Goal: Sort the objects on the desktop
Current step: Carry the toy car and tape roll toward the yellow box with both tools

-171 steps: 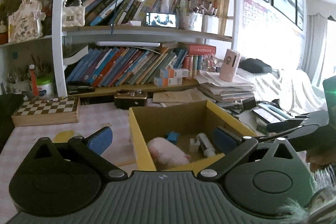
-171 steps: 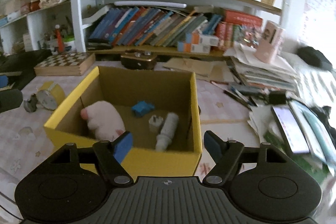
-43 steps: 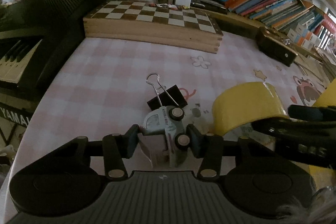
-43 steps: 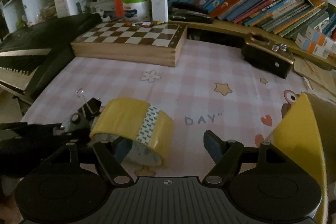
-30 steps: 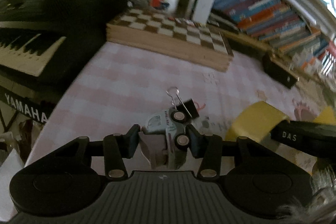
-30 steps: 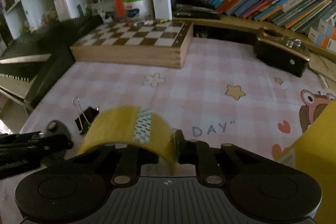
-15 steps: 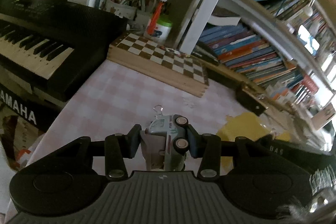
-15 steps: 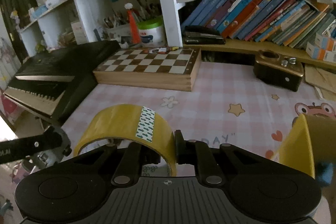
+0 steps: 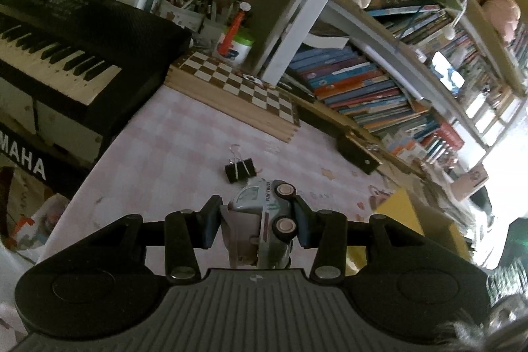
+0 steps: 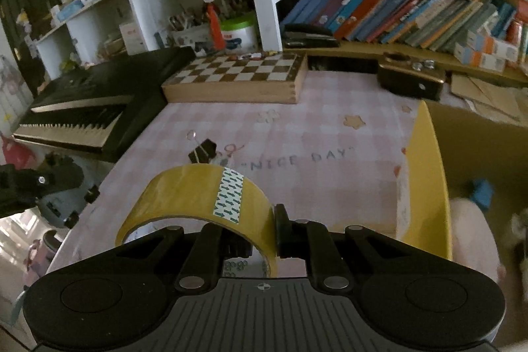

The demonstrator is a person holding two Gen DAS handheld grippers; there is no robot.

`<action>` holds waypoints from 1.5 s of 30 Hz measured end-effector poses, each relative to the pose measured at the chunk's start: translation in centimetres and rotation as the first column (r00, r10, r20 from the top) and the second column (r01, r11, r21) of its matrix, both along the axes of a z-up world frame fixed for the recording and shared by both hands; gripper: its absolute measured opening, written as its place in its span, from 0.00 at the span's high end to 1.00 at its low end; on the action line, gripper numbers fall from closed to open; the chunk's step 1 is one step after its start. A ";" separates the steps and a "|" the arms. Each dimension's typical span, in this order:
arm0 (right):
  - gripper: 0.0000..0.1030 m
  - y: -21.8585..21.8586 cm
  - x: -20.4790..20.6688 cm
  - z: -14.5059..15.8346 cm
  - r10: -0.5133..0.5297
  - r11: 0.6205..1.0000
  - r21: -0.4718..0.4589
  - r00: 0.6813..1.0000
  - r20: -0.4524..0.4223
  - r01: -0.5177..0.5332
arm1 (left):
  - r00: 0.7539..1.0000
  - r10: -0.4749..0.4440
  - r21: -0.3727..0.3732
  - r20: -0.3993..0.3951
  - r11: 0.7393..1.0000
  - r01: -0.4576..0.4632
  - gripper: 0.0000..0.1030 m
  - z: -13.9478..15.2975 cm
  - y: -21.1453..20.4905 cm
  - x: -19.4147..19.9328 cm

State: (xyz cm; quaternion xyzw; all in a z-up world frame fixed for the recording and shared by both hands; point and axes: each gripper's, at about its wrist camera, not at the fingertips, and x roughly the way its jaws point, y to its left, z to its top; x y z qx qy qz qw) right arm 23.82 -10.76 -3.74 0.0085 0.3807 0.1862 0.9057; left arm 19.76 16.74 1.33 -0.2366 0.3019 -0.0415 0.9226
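Note:
My left gripper (image 9: 255,221) is shut on a small grey toy car (image 9: 264,213), held on its side above the pink checked tablecloth (image 9: 171,160). My right gripper (image 10: 260,235) is shut on the wall of a yellow tape roll (image 10: 198,197), lifted off the table. A black binder clip (image 9: 239,170) (image 10: 202,153) lies on the cloth ahead of both. The yellow cardboard box (image 10: 429,174) stands to the right, with a pink plush toy (image 10: 472,236) and a blue item (image 10: 482,189) inside. In the right wrist view the left gripper with the car (image 10: 56,203) shows at the left edge.
A wooden chessboard box (image 10: 237,81) and a dark case (image 10: 411,83) sit at the back under bookshelves. A black keyboard (image 9: 56,55) borders the table's left side. The box corner (image 9: 399,203) shows at right in the left wrist view.
Both grippers have risen and drawn back from the table, carrying the car and the tape. The binder clip stays on the cloth. The yellow box has come further into the right wrist view.

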 end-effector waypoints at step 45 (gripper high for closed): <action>0.88 -9.9 -23.2 -0.3 -0.431 0.900 0.035 0.898 -0.090 0.435 | 0.834 -0.551 -0.104 0.001 0.830 0.548 0.59 0.5 -9.2 -11.2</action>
